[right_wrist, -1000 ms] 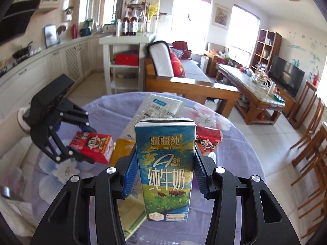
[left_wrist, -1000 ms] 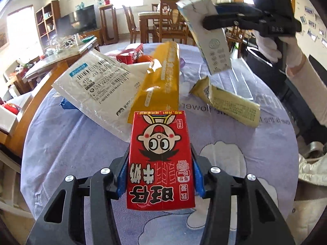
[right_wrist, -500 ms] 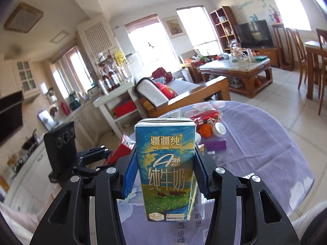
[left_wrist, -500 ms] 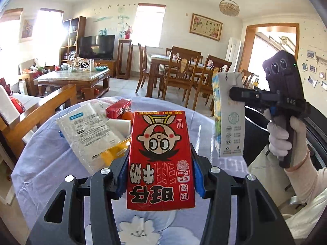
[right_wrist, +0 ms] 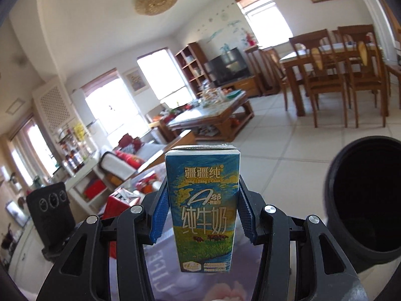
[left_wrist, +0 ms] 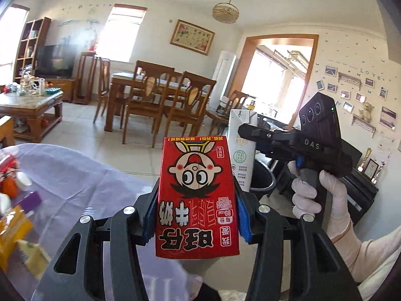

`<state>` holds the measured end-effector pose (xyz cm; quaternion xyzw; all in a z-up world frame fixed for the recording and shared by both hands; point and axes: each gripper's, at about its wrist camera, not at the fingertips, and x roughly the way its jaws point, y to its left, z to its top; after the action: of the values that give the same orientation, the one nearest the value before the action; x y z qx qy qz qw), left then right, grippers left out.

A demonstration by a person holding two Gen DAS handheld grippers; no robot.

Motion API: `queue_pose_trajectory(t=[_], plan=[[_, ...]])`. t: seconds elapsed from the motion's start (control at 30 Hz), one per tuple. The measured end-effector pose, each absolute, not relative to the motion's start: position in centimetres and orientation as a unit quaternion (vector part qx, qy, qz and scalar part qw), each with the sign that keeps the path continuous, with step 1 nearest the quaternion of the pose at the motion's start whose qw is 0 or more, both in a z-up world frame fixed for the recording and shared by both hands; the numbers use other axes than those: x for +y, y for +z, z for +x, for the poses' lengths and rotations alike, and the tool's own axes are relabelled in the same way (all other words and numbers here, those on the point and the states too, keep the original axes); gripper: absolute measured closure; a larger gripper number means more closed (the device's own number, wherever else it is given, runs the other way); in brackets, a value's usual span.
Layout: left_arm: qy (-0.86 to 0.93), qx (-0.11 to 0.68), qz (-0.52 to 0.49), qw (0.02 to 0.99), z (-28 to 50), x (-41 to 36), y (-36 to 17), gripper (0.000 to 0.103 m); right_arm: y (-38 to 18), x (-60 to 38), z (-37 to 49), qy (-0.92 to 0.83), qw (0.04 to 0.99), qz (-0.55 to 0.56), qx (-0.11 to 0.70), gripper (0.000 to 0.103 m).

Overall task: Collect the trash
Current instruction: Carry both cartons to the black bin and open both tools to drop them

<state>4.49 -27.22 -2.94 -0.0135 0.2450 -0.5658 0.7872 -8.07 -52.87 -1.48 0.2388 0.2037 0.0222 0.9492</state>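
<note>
My left gripper (left_wrist: pixel 196 215) is shut on a red milk carton (left_wrist: pixel 196 198) with a cartoon face, held upside down above the near edge of the lilac-clothed table (left_wrist: pixel 75 178). My right gripper (right_wrist: pixel 201 213) is shut on a blue and green milk carton (right_wrist: pixel 204 208), held upright. In the left wrist view that carton shows its white side (left_wrist: pixel 241 148) in the right gripper (left_wrist: pixel 253 133), carried by a gloved hand (left_wrist: pixel 320 190). A black bin (right_wrist: pixel 366 200) opens at the right of the right wrist view, close beside the blue carton.
More trash lies on the table at the left: yellow packets (left_wrist: pixel 15 228), a purple piece (left_wrist: pixel 27 200), an orange item (left_wrist: pixel 8 188). Beyond are a dining table with wooden chairs (left_wrist: pixel 155 100), a coffee table (left_wrist: pixel 27 107) and tiled floor.
Both grippers have swung away from the table's middle toward its edge, each keeping its carton. The right one rolled, and the black bin has come into its view at the right.
</note>
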Motion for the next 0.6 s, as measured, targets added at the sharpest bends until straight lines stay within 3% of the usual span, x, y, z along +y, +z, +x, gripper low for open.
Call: queue_pose_trajectory(t=[0.33,0.6], plan=[[-0.644,0.271,-0.04,0.715,3.1,-45.2,-5.8,0.053,-5.8,-66.9,-18.0,-0.235,0.936,0.226,0.135,0.054],[-0.665,0.333,-0.021,0.668,2.9,-54.5,-10.3,0.053,-11.5,-71.0,-19.3,-0.285,0.915,0.228,0.171,0.054]])
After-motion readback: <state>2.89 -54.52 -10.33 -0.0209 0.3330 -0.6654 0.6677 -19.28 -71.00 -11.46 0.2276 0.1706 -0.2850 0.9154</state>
